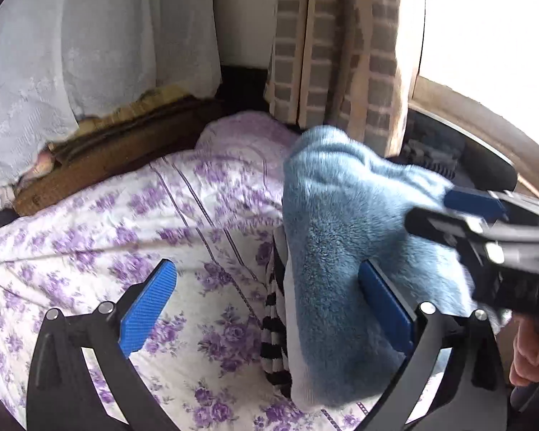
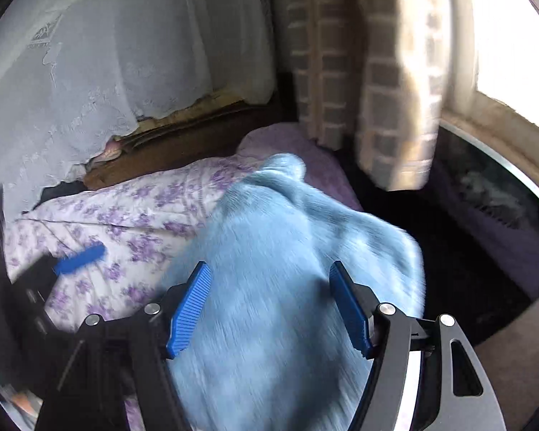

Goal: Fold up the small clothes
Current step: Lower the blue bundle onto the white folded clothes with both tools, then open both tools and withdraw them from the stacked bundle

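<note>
Floral purple-and-white bedding [image 1: 136, 215] is covering the bed, and behind it a white lace curtain [image 1: 72, 54] and a checked beige curtain [image 1: 341, 46] are hanging by a bright window [image 2: 514, 36]. On the bedding a fluffy light blue garment [image 1: 341, 222] is lying in a heap, draping over a black-and-white striped piece of clothing [image 1: 275, 327] whose edge is peeking out at the blue one's left side.

In the left wrist view, the left gripper [image 1: 266, 309] is hovering with its jaws spread wide: one blue pad is sitting over bare bedding, while the other is lying against the blue garment's right part, and nothing is being pinched between them.

The right gripper [image 2: 269, 305] is pointing down over the blue garment with its jaws also standing apart. The fluffy cloth is filling the space between the two blue pads, but whether they are pressing on it is hard to tell, as the picture is blurred. From the left wrist view this gripper is reaching in from the right, its blue tips at the garment's right edge, and a hand [image 1: 531, 355] is gripping its handle below.
</note>
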Demonstrator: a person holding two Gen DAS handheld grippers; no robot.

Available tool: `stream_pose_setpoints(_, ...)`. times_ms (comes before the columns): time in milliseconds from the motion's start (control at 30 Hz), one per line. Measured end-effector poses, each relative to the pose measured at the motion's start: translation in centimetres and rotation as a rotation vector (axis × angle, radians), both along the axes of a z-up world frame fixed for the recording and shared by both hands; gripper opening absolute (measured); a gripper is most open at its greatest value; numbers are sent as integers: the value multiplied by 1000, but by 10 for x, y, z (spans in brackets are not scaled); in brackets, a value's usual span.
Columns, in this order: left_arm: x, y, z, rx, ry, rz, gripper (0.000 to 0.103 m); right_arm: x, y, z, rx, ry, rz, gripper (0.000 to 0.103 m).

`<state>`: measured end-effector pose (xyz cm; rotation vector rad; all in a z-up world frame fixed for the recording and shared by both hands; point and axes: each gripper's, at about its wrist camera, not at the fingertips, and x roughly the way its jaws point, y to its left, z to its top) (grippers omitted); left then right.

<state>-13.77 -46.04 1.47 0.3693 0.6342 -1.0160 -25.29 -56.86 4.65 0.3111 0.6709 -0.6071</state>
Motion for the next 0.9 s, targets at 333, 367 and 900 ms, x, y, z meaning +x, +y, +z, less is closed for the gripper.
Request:
stream_pose_setpoints(333,-32,-19,3,5,-144,-26,99,-64,-2,-28,-64,-36,-131,75)
stream_pose_setpoints(367,-29,-21,-3,1,-125,-29,99,-62,-8,-40,-37,-26,-126,75)
stream_pose_setpoints(900,-29,-16,-27,-6,-62,-22,99,-78,-28,-88,233,-221,-175,96)
